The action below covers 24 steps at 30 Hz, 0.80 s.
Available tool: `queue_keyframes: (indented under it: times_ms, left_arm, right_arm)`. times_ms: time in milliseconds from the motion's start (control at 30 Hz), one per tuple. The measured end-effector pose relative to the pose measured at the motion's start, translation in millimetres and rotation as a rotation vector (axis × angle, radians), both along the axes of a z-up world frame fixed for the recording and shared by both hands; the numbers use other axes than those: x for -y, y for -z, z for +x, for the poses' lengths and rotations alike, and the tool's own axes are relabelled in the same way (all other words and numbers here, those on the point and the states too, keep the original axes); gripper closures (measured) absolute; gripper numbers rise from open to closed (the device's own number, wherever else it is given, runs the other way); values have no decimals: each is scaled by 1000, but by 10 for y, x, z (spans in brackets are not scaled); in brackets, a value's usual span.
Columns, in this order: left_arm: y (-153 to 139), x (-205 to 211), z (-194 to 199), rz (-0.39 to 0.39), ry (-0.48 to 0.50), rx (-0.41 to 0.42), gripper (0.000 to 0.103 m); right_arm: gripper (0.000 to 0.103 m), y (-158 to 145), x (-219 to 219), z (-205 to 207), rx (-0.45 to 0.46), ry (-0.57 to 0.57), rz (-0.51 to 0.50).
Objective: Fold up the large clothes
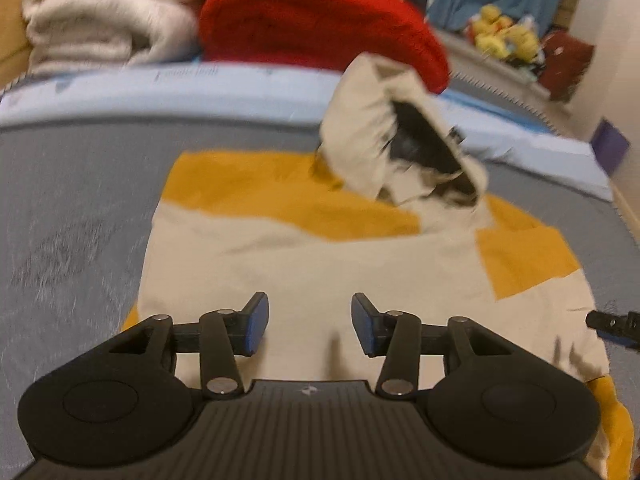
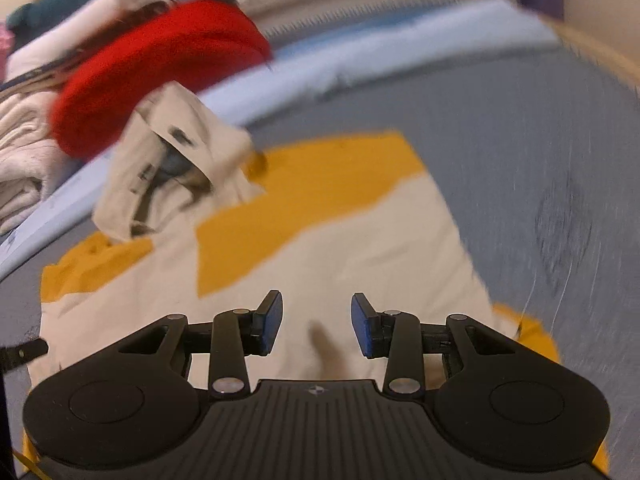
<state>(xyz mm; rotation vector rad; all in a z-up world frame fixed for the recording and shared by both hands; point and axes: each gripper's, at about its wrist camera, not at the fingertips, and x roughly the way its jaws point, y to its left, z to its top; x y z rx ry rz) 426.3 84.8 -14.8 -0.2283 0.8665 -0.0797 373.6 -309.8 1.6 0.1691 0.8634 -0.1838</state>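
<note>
Hoodie: the cream-and-mustard hoodie lies spread on the grey bed cover, body flat, mustard panels across the shoulders, directly beneath both grippers.
Hood: the cream hood stands bunched and upright at the far end, its dark lining showing, not laid flat.
Left gripper: the left gripper hangs above the lower cream panel, tilted steeply down, jaws parted with nothing between the blue pads; no cloth is held.
Right gripper: the right gripper sits over the same panel, also angled down, jaws apart and empty; a small crease in the cloth shows below the gap.
Risk, hood: if the next fold goes over the raised hood, I judge it will trap a lump and the stack will sit uneven.
Risk, grip: with both jaws empty, a shallow pinch may catch only the top layer, so the lower layer stays behind and the fold skews.
Risk, blur: both views are smeared, so edges are hard to judge.
Surroundings: a red knit garment and pale folded towels lie just beyond the hood on the light blue sheet; a dragged hood could nudge them.
</note>
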Motion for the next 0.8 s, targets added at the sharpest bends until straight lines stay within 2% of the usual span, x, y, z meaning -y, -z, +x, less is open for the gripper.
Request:
queue_keyframes:
  times_ms: [200,367,633,767,800]
  left_arm:
    - [-103,85,-101,-9,9,78,35]
    - [-159,137,-174,9,28,161,24]
    - [-162,158,-188,91,32,260,23]
    - [-163,115,-114,81,33,249,24]
    - [-165,106,-99,82,35,249,24]
  right_arm:
    - [61,-251,-198,-117,111,-120,-103]
    - [61,-298,-191,-148,127,-144,-115]
    - [61,-383,-63,-162,139,-150,-129]
    - [62,-404,4,-150,127,-172,-133]
    - [65,-400,19,-135,110,-178,-135]
